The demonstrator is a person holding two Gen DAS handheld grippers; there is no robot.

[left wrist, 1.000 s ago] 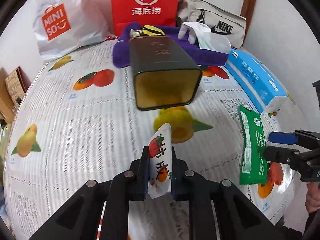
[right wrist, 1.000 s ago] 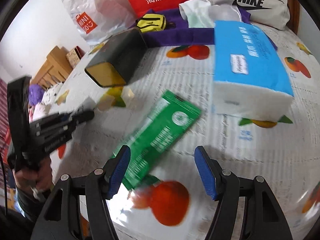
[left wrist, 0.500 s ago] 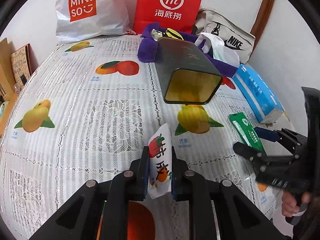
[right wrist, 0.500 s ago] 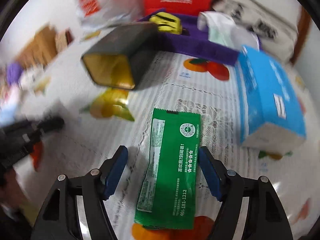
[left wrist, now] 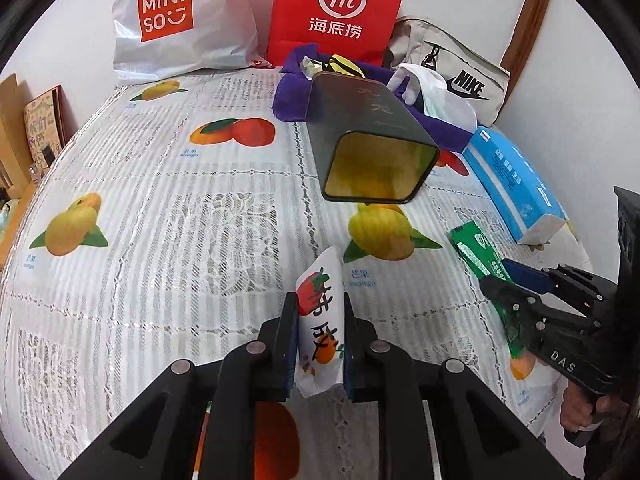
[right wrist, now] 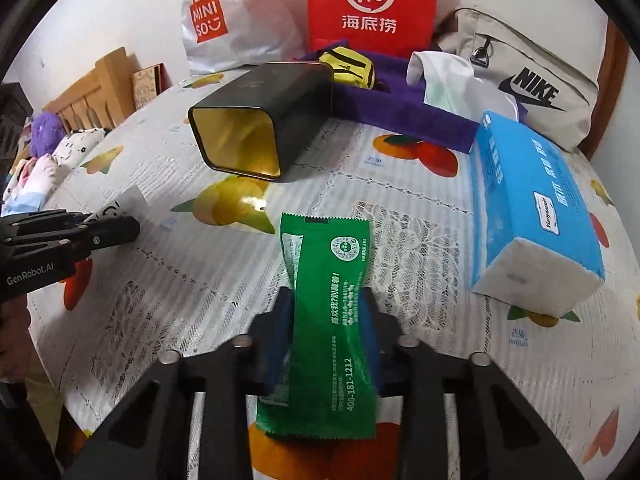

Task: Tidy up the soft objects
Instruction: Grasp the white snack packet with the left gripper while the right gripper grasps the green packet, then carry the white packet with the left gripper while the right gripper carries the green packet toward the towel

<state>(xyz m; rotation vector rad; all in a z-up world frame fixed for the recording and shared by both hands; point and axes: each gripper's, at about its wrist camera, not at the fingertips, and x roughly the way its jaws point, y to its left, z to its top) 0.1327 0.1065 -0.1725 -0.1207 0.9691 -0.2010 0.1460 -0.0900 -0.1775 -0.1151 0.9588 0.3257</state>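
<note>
My left gripper is shut on a white packet with red fruit print, held above the fruit-print tablecloth. My right gripper is shut on a green packet that pinches at its middle. A dark tin with a gold inside lies on its side with the open mouth toward me; it also shows in the right wrist view. The right gripper shows at the right of the left wrist view, the left gripper at the left of the right wrist view.
A blue tissue pack lies right of the tin. Behind are a purple cloth with a yellow pouch and white cloth, a red bag, a Miniso bag and a Nike bag.
My right gripper closed on the green packet, which was lying between its open fingers. The left gripper kept hold of the white packet and drew back a little from the tin.
</note>
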